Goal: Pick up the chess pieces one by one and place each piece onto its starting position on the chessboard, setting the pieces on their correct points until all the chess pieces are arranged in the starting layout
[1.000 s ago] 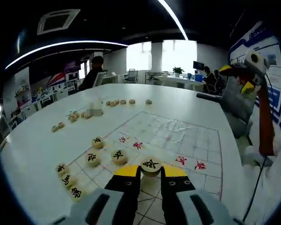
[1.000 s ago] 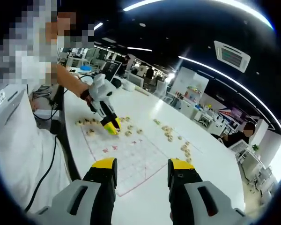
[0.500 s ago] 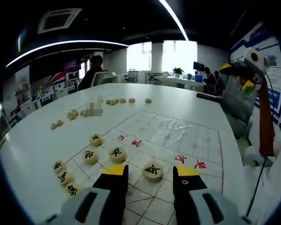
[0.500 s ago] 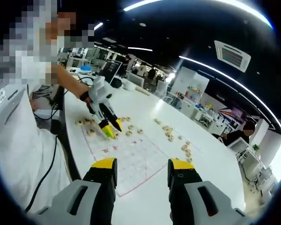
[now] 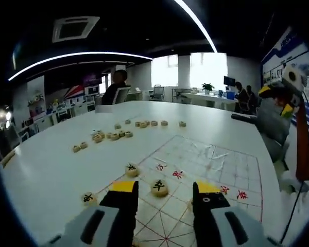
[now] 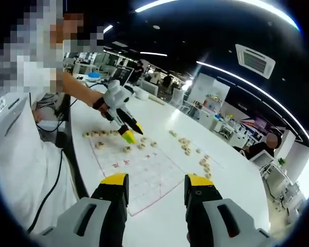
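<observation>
**Xiangqi pieces on a white office table, both grippers empty**

An open-plan office with ceiling light strips and bright windows surrounds a large white table (image 5: 51,170). A thin printed xiangqi board (image 5: 206,164) lies flat on the table, marked with red grid lines and red characters.

In the left gripper view, the left gripper (image 5: 164,186) hovers above the near end of the board, its yellow-tipped jaws spread apart with nothing between them. Framed in the gap between the jaws, a round wooden piece with a black character (image 5: 158,188) sits on the board below. A second black-marked piece (image 5: 131,169) rests nearer the board's left edge, and a third (image 5: 89,197) sits by the near left corner. A scatter of unplaced pieces (image 5: 121,134) lies on the bare table beyond the board's far left side.

In the right gripper view, the right gripper (image 6: 155,180) is held well back from the board, jaws wide apart and empty. The left gripper appears there above the pieces at the board's far end, held by a person's hand (image 6: 99,103).
</observation>
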Demonstrator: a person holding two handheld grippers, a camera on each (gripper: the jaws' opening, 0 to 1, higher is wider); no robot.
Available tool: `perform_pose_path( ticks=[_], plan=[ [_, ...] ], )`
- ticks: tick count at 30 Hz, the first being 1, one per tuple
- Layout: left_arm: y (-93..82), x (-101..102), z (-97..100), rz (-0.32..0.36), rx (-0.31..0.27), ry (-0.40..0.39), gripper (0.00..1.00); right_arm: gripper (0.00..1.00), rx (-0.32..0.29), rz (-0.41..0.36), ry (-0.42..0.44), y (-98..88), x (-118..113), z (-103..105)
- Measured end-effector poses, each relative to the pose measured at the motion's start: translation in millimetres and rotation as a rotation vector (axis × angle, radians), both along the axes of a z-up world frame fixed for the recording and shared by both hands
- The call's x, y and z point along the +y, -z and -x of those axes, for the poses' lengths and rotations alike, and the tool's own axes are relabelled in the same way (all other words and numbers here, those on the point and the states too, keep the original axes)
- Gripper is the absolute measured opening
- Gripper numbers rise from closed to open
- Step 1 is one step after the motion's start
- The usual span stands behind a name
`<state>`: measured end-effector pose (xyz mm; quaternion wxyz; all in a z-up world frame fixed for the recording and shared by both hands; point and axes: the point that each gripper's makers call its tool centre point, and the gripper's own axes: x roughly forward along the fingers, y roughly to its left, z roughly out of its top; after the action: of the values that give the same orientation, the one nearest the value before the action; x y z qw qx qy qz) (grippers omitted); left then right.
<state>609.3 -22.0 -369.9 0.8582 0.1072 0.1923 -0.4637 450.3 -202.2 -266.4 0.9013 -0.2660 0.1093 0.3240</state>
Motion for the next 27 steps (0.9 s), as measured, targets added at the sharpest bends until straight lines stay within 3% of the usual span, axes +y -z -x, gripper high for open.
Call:
perform_pose_path(
  ticks=[10, 17, 27],
  plan=[
    [-7.0, -6.6, -67.3, 0.045, -0.025, -0.105, 0.42, 0.44, 0.001, 0.000, 0.002, 0.7, -2.6, -0.2],
    [6.5, -12.4, -117.4, 0.035, -0.014, -0.191, 0.42, 0.44, 0.000, -0.002, 0.007, 0.4, -5.2, -0.1],
    [13.4, -45.8, -159.0, -0.001, -0.013, -0.244, 0.41, 0.44, 0.000, -0.004, 0.001, 0.5, -4.7, 0.0]
  ],
)
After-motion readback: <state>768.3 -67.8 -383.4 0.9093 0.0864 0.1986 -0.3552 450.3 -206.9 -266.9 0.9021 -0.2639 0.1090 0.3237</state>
